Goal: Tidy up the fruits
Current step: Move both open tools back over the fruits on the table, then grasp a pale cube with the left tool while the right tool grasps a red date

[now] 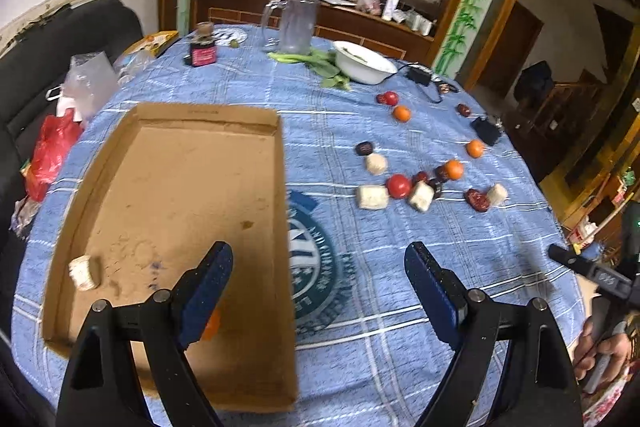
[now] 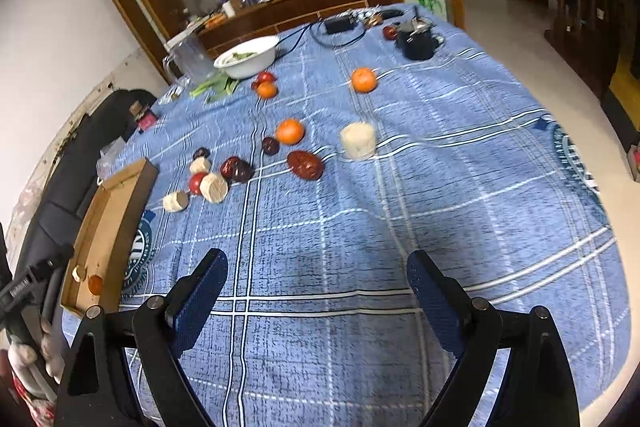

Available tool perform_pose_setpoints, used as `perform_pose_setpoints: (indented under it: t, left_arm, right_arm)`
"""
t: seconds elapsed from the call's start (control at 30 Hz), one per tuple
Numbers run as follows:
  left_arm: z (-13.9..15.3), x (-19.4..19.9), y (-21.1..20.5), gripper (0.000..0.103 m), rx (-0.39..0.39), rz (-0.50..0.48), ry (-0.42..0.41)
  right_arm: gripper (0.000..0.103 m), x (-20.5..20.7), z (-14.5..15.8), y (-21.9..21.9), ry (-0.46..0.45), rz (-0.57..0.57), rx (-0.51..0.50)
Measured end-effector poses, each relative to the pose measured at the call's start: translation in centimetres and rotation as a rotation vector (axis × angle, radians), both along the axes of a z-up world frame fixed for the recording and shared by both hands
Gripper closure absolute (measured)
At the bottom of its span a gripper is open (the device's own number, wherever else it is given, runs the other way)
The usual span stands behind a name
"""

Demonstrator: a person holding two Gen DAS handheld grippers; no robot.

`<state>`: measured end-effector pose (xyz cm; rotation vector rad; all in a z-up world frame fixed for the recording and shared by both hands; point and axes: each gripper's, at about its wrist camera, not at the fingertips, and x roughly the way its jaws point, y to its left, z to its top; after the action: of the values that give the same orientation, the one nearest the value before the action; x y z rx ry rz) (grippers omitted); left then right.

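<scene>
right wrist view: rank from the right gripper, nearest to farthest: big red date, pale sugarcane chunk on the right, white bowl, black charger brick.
Measured from the right gripper, jaws open, nothing held:
1. big red date, just left of centre, mid-table.
2. pale sugarcane chunk, slightly behind it to the right; close call with the date.
3. white bowl, far left, beside the greens.
4. black charger brick, far edge, centre.

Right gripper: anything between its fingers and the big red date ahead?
Right wrist view: only bare blue checked cloth lies between the open right gripper and the red date. No fruit in that stretch.
</scene>
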<state>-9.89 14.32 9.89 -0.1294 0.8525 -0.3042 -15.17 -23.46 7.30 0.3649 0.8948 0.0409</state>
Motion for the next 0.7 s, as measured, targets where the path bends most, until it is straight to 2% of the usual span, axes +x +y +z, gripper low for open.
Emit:
perform_pose_setpoints:
  t: [0.03, 0.07, 0.1, 0.17, 0.33, 0.53, 0.67, 0.7]
  left_arm:
    - [-0.1, 0.2, -0.6, 0.021, -0.004, -0.017, 0.001]
    - [-0.3, 0.4, -1.2, 0.027, -0.006, -0.036, 0.006]
    - [-0.6, 0.7, -2.0, 0.036, -0.004, -0.057, 0.013]
    - [-0.9, 1.4, -3.8, 0.045, 0.002, -0.095, 0.032]
    - [-2.2, 3.8, -7.6, 0.045, 0.008, -0.141, 0.049]
    - [-5.2, 8.2, -9.5, 0.045, 0.040, -0.087, 0.096]
    - [-6.6, 9.5, -10.4, 0.045, 0.059, -0.089, 0.103]
    - [-6.9, 9.8, -10.5, 0.048, 0.064, -0.093, 0.108]
  right_arm:
    - [0.010, 0.4, -0.4, 0.2, 0.005, 0.008, -0.002]
    - [0.011, 0.6, -0.7, 0.4, 0.011, 0.013, -0.006]
    - [0.016, 1.1, -1.0, 0.6, 0.019, 0.018, -0.009]
    - [0.022, 2.3, -1.5, 0.8, 0.038, 0.026, -0.014]
    - [0.025, 5.8, -1.8, 1.8, 0.027, 0.039, -0.046]
    - [0.025, 10.4, -2.6, 3.1, -0.016, 0.069, -0.142]
    - [0.029, 12.4, -4.0, 3.0, 0.007, 0.093, -0.129]
    - [0.031, 12.7, -4.3, 2.9, 0.012, 0.097, -0.126]
